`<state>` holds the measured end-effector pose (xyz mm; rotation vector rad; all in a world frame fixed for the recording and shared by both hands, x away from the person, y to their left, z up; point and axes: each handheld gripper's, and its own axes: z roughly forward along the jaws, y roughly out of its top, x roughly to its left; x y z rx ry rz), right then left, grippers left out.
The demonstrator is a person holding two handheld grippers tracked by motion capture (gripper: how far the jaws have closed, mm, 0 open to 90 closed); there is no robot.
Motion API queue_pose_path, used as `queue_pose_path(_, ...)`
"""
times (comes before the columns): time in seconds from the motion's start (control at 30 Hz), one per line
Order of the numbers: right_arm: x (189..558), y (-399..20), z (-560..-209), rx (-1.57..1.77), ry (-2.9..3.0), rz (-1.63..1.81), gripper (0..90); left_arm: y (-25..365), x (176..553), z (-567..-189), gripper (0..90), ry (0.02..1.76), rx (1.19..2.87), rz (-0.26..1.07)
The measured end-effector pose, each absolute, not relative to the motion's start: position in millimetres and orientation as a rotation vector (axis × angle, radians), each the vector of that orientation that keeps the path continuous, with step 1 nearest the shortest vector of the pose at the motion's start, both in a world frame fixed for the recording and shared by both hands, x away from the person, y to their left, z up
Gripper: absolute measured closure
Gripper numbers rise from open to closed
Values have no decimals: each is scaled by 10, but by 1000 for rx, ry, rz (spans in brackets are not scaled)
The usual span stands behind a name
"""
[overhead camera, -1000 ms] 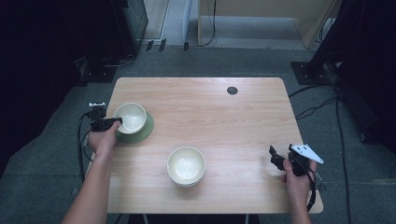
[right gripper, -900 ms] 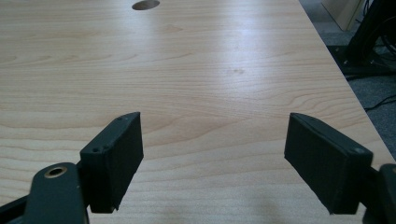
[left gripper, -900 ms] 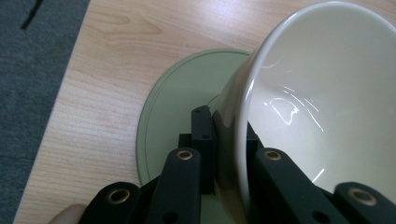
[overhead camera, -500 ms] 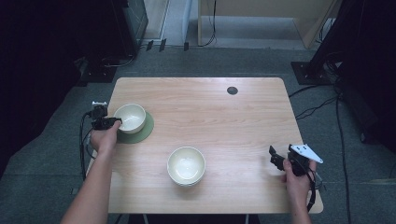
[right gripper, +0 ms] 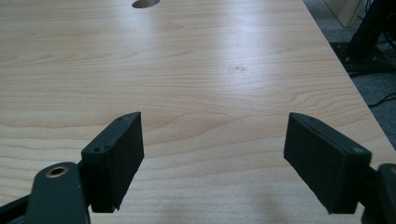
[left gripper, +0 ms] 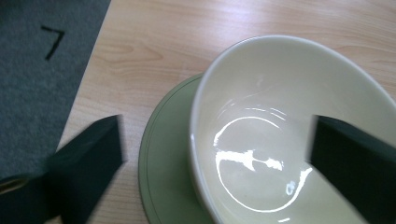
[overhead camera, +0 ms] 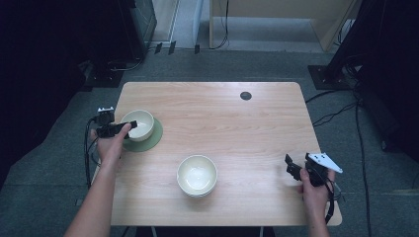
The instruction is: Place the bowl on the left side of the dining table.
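Fingers [left gripper: 88, 158] of the left gripper [left gripper: 215, 154], just opened wide, straddle the cream bowl's [left gripper: 280, 116] rim; the green saucer [left gripper: 163, 158] is mostly hidden.

- Left gripper view: cream ceramic bowl [left gripper: 289, 135] cut off at the bottom and right edges; its far rim is partly hidden behind the right jaw.
- Same view: round green saucer [left gripper: 166, 154] mostly covered by the bowl, with a crescent showing at left, cut off at the bottom edge.
- Left gripper [left gripper: 215, 149]: left jaw blurred; both jaws run out of frame at the bottom.
- High view: left gripper [overhead camera: 118, 128] too small to tell whether its pads touch the bowl's rim [overhead camera: 129, 118].
- High view: second cream bowl [overhead camera: 197, 174] seems to rest on something beneath; too small to tell what.
- Right gripper view: dark round hole in the wooden tabletop [right gripper: 145, 3] clipped by the top edge.
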<state>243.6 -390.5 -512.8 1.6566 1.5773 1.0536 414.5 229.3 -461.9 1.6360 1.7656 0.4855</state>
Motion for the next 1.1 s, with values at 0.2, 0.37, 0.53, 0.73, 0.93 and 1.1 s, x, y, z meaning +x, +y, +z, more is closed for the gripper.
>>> queue_pose_path(0.2, 2438, -3905, -5130, 1660, 1576, 1057, 194, 2276, 3971, -4531, 0, 1674, 1601, 550)
queue_pose_path(0.37, 2437, -3898, -5128, 1662, 1579, 1049, 177, 2278, 3831, -4499, 0, 1632, 1561, 589)
queue_pose_path(0.53, 2438, -3892, -5115, 1667, 1563, 1041, 169, 2244, 3686, -4468, 0, 1578, 1549, 621)
queue_pose_path(0.73, 2444, -3874, -5121, 1671, 1576, 1030, 169, 2214, 3497, -4420, 0, 1489, 1544, 641)
queue_pose_path(0.93, 2443, -3868, -5124, 1667, 1577, 1019, 169, 2203, 3329, -4407, 0, 1452, 1529, 652)
queue_pose_path(1.1, 2438, -3868, -5121, 1665, 1577, 1017, 170, 2184, 3179, -4472, 0, 1435, 1515, 651)
